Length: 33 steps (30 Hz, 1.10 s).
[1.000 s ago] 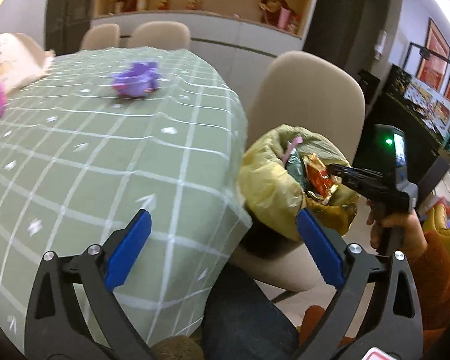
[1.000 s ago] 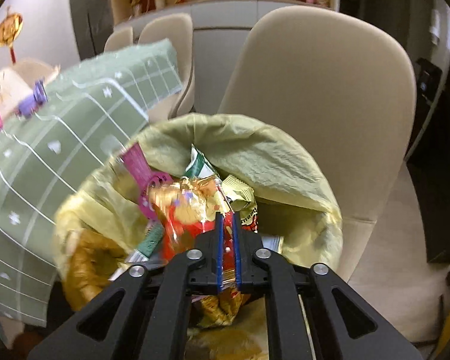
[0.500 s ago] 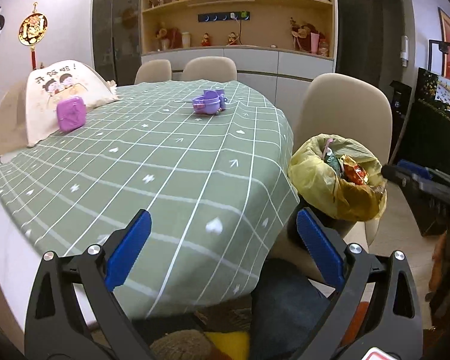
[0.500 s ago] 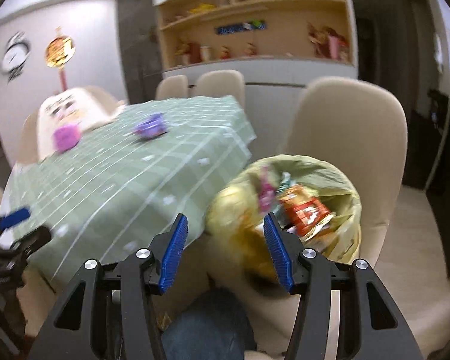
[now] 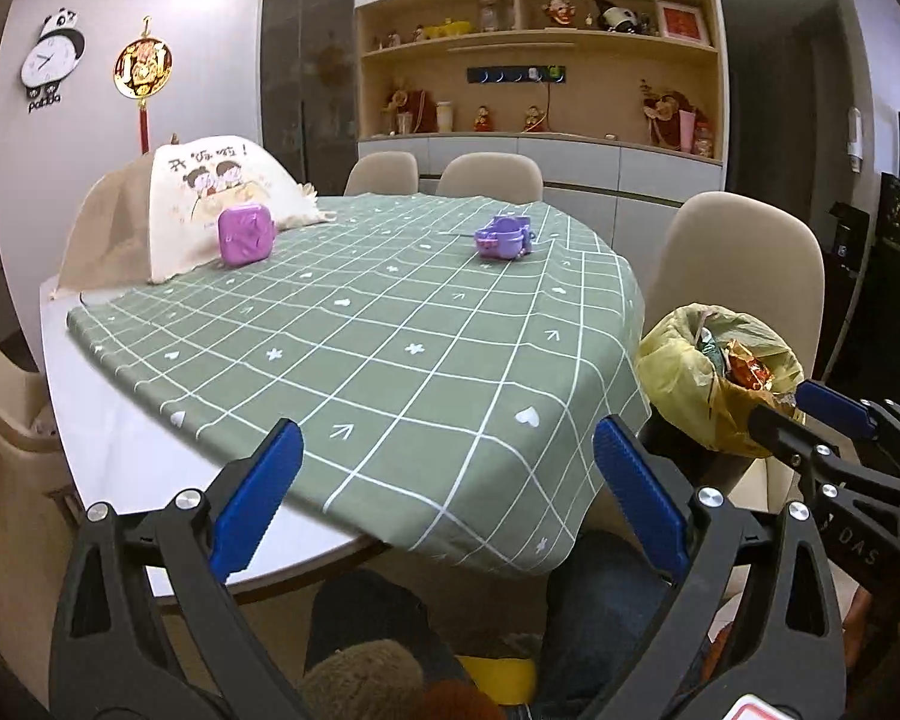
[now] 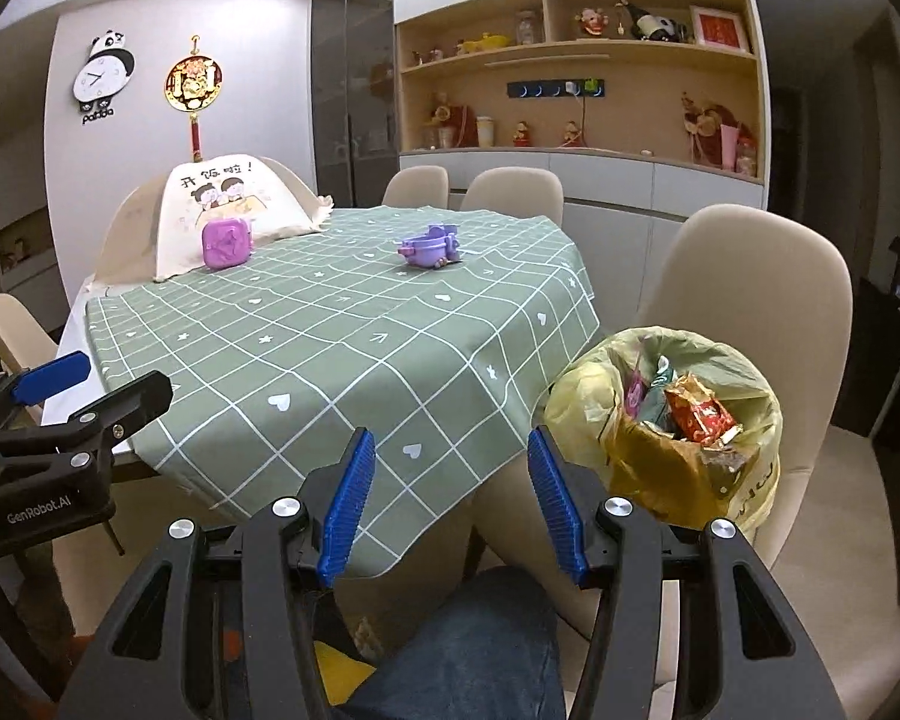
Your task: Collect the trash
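Right wrist view first: your right gripper [image 6: 450,495] has its jaws standing well apart with nothing between the blue pads [image 6: 347,507]; they have just been opening, and no wrapper hangs from them. Past the pads you see the near corner of the tabletop [image 6: 342,360] under its green checked cloth, and below it a knee in blue denim [image 6: 468,648].

The trash sits off the tabletop, to the right of that near corner: a bin lined with a yellow bag [image 6: 660,420], standing in front of a beige chair [image 6: 756,276]. Crumpled snack wrappers [image 6: 690,414], red, gold and green, are heaped in the mouth of the bag, up to its rim.

Your left gripper [image 6: 60,384] pokes in at the left edge of this view, its jaws parted and holding nothing.

Over to the left wrist view: the left gripper [image 5: 444,498] shows the same, jaws wide, blue pads [image 5: 252,498] clear of everything, hanging in front of the tabletop's near edge. The right gripper [image 5: 810,414] reaches in from the right, its tips just in front of the yellow bag [image 5: 684,378], jaws apart.

Out on the tabletop [image 5: 390,324], a square purple case [image 5: 245,235] rests near the far left edge against a cloth food cover [image 5: 210,204], and a purple toy [image 5: 503,237] lies toward the far right edge. Neither gripper touches them.
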Motion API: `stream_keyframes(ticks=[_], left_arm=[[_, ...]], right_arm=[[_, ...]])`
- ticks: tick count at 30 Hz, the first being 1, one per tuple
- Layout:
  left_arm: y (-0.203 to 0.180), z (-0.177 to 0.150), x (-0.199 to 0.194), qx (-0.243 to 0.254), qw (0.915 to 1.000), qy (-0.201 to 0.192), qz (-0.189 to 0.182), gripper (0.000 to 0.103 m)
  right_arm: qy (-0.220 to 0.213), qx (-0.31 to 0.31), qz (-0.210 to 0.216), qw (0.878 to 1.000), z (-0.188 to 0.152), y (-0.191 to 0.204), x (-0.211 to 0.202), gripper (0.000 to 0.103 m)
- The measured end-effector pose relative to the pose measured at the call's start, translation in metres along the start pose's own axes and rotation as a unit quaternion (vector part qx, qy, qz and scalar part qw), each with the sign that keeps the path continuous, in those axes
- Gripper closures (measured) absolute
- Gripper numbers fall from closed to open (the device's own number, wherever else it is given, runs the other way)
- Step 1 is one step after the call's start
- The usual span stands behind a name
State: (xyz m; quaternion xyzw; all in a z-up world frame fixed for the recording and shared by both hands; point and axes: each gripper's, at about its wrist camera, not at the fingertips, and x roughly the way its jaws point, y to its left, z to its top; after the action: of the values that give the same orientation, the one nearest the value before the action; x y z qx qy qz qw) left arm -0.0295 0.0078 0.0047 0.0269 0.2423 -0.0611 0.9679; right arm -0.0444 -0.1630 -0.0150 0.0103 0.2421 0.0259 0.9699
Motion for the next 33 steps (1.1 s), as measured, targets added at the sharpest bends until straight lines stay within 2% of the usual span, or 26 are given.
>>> stream_keyframes(ticks=[33], left_arm=[[-0.005, -0.003, 0.003, 0.012, 0.9999, 0.008, -0.01, 0.01]], right_arm=[[0.001, 0.014, -0.01, 1.0, -0.004, -0.012, 0.001, 0.053]])
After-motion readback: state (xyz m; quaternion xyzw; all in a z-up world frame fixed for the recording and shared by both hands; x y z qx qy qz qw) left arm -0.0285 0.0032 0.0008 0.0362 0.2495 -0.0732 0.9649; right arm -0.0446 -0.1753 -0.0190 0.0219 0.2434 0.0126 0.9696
